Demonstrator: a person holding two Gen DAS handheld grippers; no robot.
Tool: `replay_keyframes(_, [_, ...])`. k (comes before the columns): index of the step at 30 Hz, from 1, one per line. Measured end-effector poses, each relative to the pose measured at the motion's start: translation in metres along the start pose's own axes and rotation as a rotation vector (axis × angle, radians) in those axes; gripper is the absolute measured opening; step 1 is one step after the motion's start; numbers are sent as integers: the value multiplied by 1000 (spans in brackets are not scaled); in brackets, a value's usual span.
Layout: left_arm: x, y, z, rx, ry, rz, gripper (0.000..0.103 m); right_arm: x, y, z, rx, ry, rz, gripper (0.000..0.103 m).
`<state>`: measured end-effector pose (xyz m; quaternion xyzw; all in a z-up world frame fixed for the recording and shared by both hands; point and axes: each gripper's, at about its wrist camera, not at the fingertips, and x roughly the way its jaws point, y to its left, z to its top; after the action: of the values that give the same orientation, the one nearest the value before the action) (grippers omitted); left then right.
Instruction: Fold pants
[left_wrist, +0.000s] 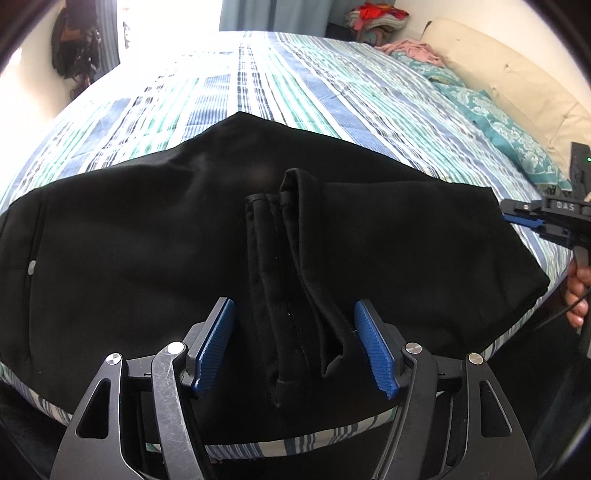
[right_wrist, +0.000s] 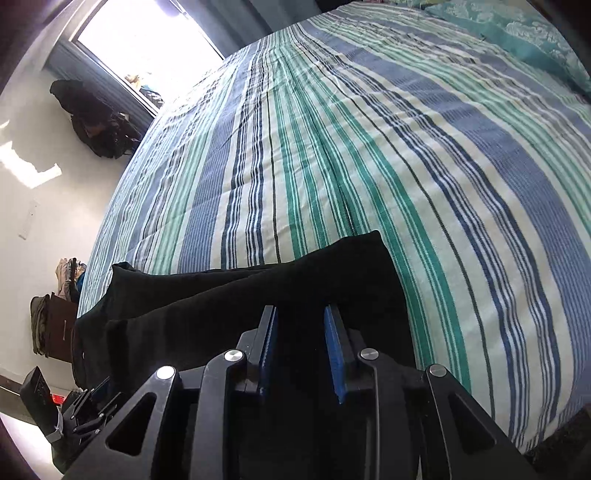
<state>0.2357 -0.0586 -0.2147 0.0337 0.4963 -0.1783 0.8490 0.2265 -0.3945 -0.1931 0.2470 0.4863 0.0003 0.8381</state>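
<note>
Black pants (left_wrist: 147, 236) lie folded on the striped bed near its front edge. A bunched ridge of leg hems (left_wrist: 291, 266) stands up in the middle, between the blue pads of my left gripper (left_wrist: 295, 314), which is open around it without pinching. My right gripper (right_wrist: 300, 321) has its blue pads partly closed with black pant fabric (right_wrist: 221, 295) between and under them; I cannot tell whether they pinch it. In the left wrist view the right gripper (left_wrist: 524, 218) sits at the right corner of the pants.
The striped bedspread (right_wrist: 369, 147) stretches far ahead. Teal pillows (left_wrist: 491, 122) and a cream headboard (left_wrist: 498, 66) are at the right. A bright window (right_wrist: 147, 40) and dark bags (right_wrist: 96, 122) stand by the left wall.
</note>
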Motion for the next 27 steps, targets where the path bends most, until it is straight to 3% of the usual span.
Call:
replay_keyframes(5, [0,-2,2,-14,18,7,73,-52,21,-47,-102,-56,-107,30])
replay_keyframes(9, [1,-8,2,-5,32,23,81,-29,16,-92,-133,44,-214,36])
replay_keyframes(10, [0,-9,2,-2,33,26,83,-26,15,-100,-145,28,-228,36])
replay_keyframes(18, [-25,9,4,-85,-25,26,89,-52,46,-113,-288,-128,-369,36])
replay_keyframes(21, [-27,19,5,-123,-42,45,90,-53,61,-113,-347,-160,-401,47])
replay_keyframes(27, [-21,34,4,-152,-29,94,90,-48,75,-113,-404,-176,-439,53])
